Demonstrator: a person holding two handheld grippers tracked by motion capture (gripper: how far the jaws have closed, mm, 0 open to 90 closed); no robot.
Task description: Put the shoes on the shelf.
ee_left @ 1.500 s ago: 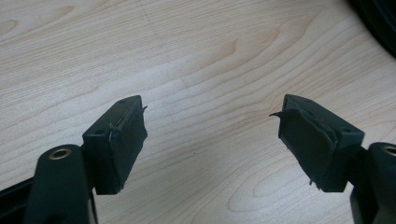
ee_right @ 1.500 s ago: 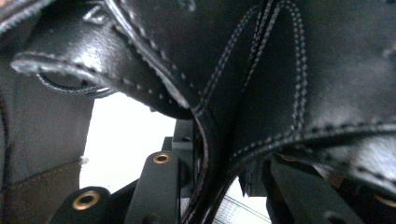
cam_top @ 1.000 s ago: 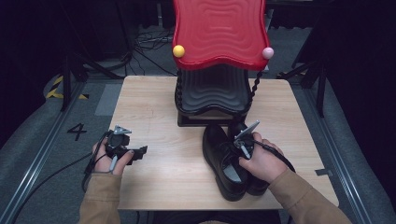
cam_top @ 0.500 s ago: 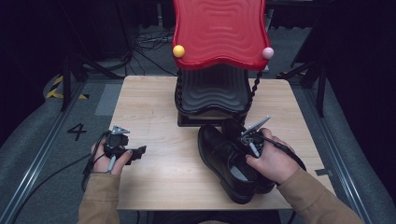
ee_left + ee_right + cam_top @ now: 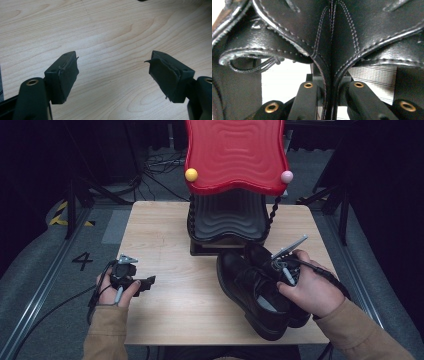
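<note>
While the red rack [image 5: 235, 155] stands at the far middle of the table [image 5: 160, 235], it serves as the reference point for every entry below.

Item 1: pair of black leather shoes [image 5: 257, 290], 2 pieces pressed side by side, located in front of the rack's base and toward its right, toes pointing at the rack. Judged raised off the tabletop at the heel end; contact at the toes cannot be told.

Item 2: right gripper [image 5: 330, 97], in front of the rack and right of it. Jaws nearly closed, pinching the 2 adjoining heel collars of the shoes together, as the right gripper view shows.

Item 3: left gripper [image 5: 113, 75], in front of the rack and well to its left, over bare wood. Jaws wide apart, nothing between them.

Item 4: lower black shelf [image 5: 227, 217] of the rack, unoccupied as far as visible.

Status: grasp done, lift apparently under way. Remaining, by judgement: carrying the pair to a shelf of the rack, setting it down, releasing. Left gripper idle.
</note>
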